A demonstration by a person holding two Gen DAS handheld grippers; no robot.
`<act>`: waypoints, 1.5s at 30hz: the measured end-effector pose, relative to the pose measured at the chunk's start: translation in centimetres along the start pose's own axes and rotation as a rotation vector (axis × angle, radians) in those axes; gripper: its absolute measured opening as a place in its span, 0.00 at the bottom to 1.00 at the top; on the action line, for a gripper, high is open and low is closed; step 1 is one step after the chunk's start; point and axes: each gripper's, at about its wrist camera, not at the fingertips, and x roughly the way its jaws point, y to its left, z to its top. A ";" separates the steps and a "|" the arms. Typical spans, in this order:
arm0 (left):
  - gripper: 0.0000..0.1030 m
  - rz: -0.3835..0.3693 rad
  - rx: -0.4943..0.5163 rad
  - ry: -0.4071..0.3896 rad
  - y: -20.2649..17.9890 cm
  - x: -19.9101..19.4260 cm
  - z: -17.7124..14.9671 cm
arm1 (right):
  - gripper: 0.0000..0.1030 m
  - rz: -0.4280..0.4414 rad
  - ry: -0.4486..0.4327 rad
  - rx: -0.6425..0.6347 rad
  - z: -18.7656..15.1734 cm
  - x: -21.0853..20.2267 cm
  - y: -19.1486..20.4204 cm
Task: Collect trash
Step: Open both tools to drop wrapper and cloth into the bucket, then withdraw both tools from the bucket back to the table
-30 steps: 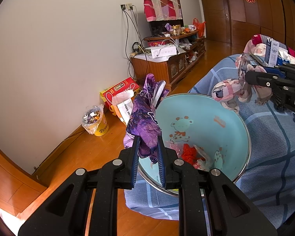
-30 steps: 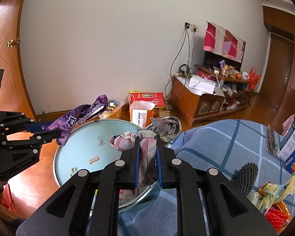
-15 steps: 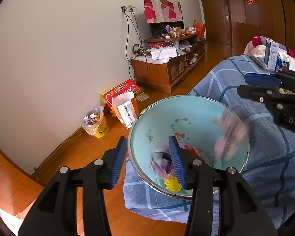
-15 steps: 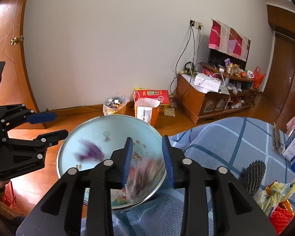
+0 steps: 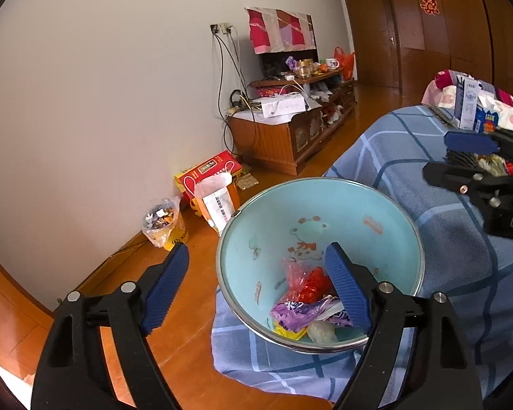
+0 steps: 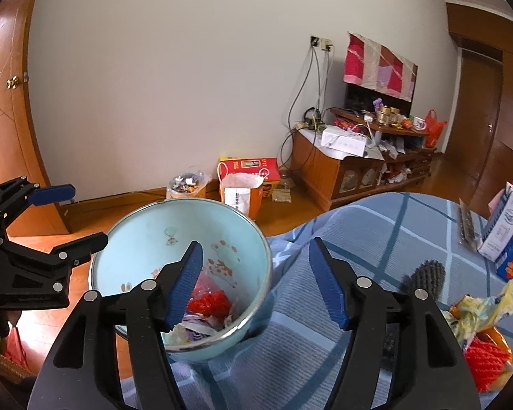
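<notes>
Your left gripper and right gripper both have fingers spread wide, holding nothing. Just beyond and between your left fingers, the trash lies in the bowl on the blue-checked surface.

One basin, two claws (both spread wide), one carton, one brush.

My right gripper's left finger hides part of the trash in the bowl. The orange wrapper runs off the frame's edge, and the carton's print is too small to read.
</notes>
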 end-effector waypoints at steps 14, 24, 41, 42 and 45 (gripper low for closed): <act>0.94 -0.030 -0.014 -0.006 -1.7 -0.1 0.6 | 0.77 -0.167 0.004 0.070 -3.9 -7.2 -5.8; 0.94 -0.112 0.099 -0.025 -9.6 -0.1 2.2 | 0.81 -0.441 0.047 0.268 -10.0 -14.2 -16.9; 0.94 -0.195 0.190 -0.052 -23.3 2.6 7.7 | 0.83 -0.579 0.101 0.430 -15.6 -18.5 -24.1; 0.94 -0.193 0.193 -0.032 -23.7 3.2 7.7 | 0.83 -0.581 0.098 0.434 -15.6 -18.5 -24.3; 0.94 -0.212 0.191 0.009 -24.6 4.2 7.7 | 0.83 -0.587 0.095 0.452 -15.9 -18.8 -24.8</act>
